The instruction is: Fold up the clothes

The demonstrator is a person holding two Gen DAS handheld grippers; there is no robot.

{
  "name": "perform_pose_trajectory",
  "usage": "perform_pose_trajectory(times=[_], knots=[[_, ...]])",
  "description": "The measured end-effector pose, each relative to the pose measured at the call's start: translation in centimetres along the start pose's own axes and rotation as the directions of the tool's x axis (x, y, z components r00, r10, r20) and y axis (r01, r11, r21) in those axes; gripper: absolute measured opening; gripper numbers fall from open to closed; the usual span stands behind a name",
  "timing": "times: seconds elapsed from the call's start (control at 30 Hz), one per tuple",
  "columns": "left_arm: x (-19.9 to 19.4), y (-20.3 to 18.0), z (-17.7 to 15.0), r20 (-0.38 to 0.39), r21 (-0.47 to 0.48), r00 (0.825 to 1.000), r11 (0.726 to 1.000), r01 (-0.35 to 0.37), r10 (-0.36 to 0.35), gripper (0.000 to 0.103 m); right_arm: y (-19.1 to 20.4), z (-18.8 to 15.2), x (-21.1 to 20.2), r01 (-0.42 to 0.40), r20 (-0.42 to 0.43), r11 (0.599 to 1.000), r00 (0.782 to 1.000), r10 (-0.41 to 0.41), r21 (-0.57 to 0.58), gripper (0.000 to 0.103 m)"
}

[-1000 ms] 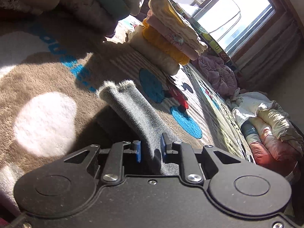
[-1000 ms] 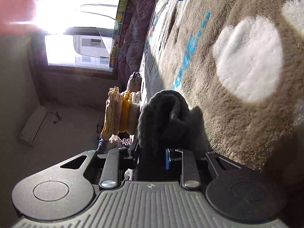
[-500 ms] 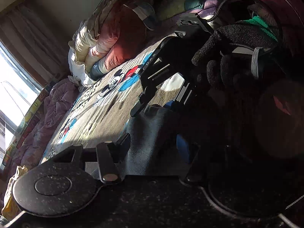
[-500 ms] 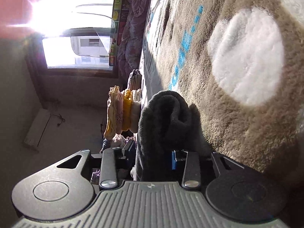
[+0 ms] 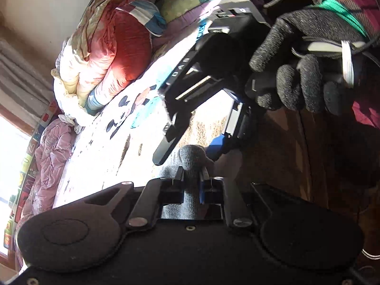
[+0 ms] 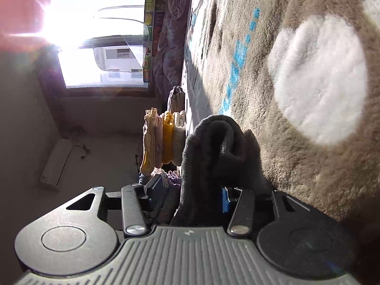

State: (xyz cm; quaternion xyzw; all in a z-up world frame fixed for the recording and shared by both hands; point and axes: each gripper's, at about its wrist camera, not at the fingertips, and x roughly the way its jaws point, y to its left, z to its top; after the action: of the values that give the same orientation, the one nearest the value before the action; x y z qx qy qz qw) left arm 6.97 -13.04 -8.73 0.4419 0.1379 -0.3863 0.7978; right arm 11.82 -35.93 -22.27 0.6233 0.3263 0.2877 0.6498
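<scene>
While left hand-held gripper (image 5: 192, 180) pinches grey sock (image 5: 191, 163), right (image 6: 190, 193) seemingly open.

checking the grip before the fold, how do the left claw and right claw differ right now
The left claw has its fingers pinched close on a narrow strip of the grey garment; the right claw stands wide, with a thick bunched fold of the dark garment between its fingers. The left claw points toward the right claw and gloved hand; the right claw points along the plush blanket toward the window. Both hold knit fabric.
</scene>
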Motion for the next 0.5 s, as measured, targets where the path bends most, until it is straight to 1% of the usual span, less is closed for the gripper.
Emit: perform_pose_trajectory(times=[0.03, 0.07, 0.1, 0.13, 0.17, 0.23, 0.37, 0.4, 0.43, 0.5], knots=[[0.1, 1.2, 0.0, 0.008, -0.035, 1.0, 0.999, -0.02, 0.02, 0.009, 0.0, 0.1, 0.0, -0.01, 0.004, 1.0, 1.0, 0.01, 0.009, 0.057], [0.5, 2.0, 0.1, 0.008, -0.045, 0.999, 0.998, -0.042, 0.042, 0.009, -0.1, 0.2, 0.0, -0.031, 0.012, 0.999, 0.999, 0.031, 0.026, 0.059], [0.8, 2.8, 0.1, 0.007, -0.054, 0.998, 0.996, -0.064, 0.065, 0.007, -0.1, 0.4, 0.0, -0.052, 0.019, 0.998, 0.998, 0.052, 0.043, 0.067], [1.1, 3.6, 0.2, 0.006, -0.064, 0.996, 0.994, -0.086, 0.087, 0.007, -0.2, 0.5, 0.0, -0.075, 0.025, 0.995, 0.997, 0.074, 0.063, 0.071], [1.4, 4.4, 0.3, 0.008, -0.075, 0.996, 0.993, -0.093, 0.094, 0.007, -0.3, 0.7, 0.1, -0.092, 0.029, 0.993, 0.995, 0.09, 0.079, 0.071], [2.1, 5.6, 0.6, 0.011, -0.091, 0.995, 0.991, -0.094, 0.095, 0.007, -0.1, 0.8, 0.3, -0.084, 0.026, 0.993, 0.996, 0.082, 0.078, 0.071], [3.3, 6.1, 0.8, -0.007, -0.048, 0.992, 0.99, -0.13, 0.13, 0.007, 0.5, 0.7, 0.5, -0.094, 0.001, 0.994, 0.996, 0.094, 0.061, 0.071], [3.7, 6.4, 0.8, -0.01, -0.05, 0.992, 0.991, -0.128, 0.127, 0.007, 0.7, 0.6, 0.6, -0.08, -0.023, 0.996, 0.996, 0.081, 0.049, 0.071], [4.0, 7.0, 0.7, -0.014, -0.065, 0.993, 0.991, -0.118, 0.118, 0.007, 1.1, 0.3, 0.7, -0.051, -0.069, 0.998, 0.996, 0.053, 0.024, 0.071], [4.5, 8.1, 0.4, -0.025, -0.097, 0.996, 0.992, -0.084, 0.081, 0.007, 1.9, -0.3, 1.2, 0.016, -0.162, 0.999, 0.986, -0.024, -0.05, 0.07]])
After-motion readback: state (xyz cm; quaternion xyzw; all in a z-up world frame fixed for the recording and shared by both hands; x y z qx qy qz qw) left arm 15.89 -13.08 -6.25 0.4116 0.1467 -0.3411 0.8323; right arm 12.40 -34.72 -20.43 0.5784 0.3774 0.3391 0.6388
